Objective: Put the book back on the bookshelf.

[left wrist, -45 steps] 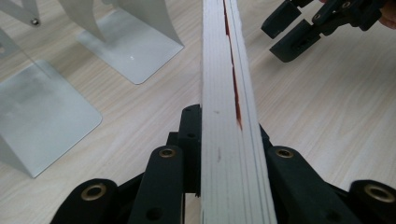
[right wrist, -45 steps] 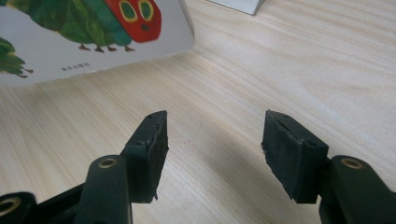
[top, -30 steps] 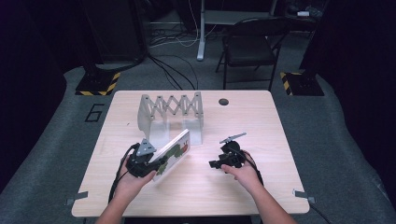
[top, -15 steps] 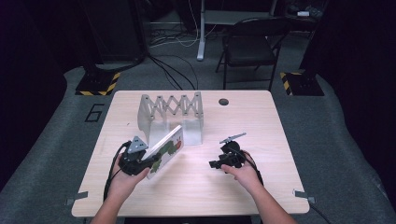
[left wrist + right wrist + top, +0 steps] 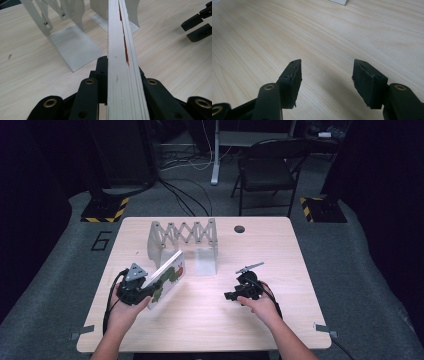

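Pale wood table (image 5: 210, 325) carries a metal accordion rack (image 5: 184, 237) toward its far side, which we take as our landmark. We see the left gripper (image 5: 150, 292) clamped on a thin picture book (image 5: 167, 277), jaws pressing both covers; the book stands on edge, tilted, just in front of the rack, outside its slots. We see the right gripper (image 5: 231, 296) well right of the rack, jaws spread apart, holding nothing above bare wood.
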{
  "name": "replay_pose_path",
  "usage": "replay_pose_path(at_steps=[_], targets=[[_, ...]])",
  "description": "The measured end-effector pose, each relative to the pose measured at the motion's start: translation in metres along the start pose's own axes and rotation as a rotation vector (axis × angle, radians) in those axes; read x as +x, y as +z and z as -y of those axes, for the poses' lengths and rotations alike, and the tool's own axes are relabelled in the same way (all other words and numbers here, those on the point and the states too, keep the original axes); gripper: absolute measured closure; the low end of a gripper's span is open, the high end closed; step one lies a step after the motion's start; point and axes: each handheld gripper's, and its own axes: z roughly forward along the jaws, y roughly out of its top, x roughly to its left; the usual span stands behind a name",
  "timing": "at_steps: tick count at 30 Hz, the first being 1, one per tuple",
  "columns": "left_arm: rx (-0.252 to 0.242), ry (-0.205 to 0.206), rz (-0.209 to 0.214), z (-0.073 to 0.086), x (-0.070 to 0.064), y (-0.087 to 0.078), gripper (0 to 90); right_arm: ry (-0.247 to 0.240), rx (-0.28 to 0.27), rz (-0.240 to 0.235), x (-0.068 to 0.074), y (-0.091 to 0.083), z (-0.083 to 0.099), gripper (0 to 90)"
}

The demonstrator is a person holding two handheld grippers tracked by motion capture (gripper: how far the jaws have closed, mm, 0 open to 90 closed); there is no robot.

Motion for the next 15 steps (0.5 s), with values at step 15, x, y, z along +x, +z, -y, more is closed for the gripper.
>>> replay_pose_path(at_steps=[15], targets=[[-0.007, -0.06, -0.053, 0.006, 0.02, -0.01, 75.6, -0.006, 0.0, 0.005, 0.002, 0.001, 0.0, 40.4]])
